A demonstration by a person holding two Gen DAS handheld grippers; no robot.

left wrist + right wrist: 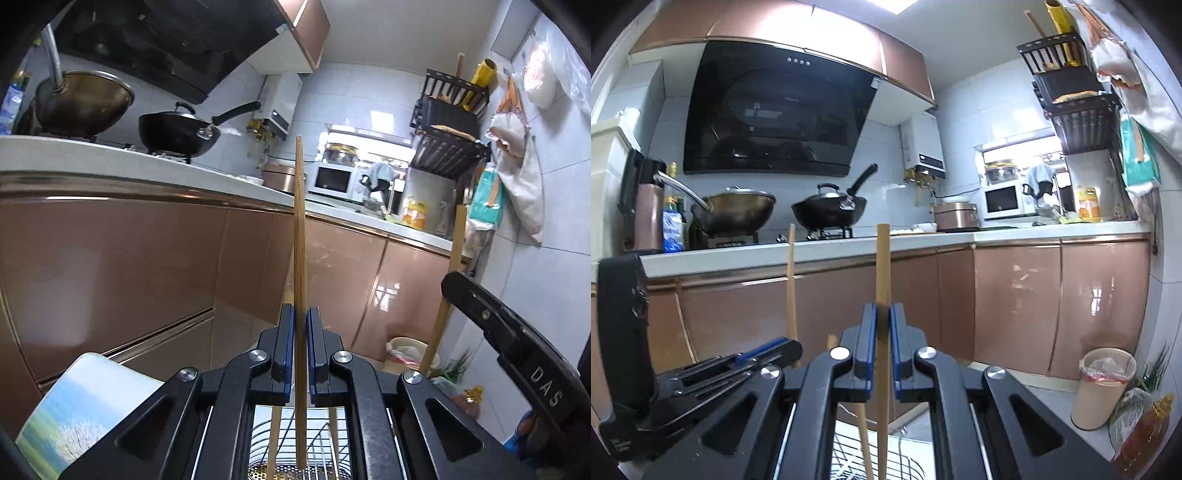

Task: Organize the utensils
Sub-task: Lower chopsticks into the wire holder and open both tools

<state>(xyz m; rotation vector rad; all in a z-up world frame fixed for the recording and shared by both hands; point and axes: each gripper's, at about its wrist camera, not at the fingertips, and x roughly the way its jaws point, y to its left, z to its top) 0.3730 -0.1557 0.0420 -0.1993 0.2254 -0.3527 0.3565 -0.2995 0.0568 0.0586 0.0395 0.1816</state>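
- Left tongs: clamped narrow on one chopstick, which stands upright, its tip above the tabletop edge and its lower end over a wire rack.
- Right tongs: clamped narrow on a second chopstick, upright as well, lower end reaching toward the wire rack.
- Loose chopsticks: leaning in the rack below.
- Two woks: on the stove behind.
- Bin: on the floor, far right.
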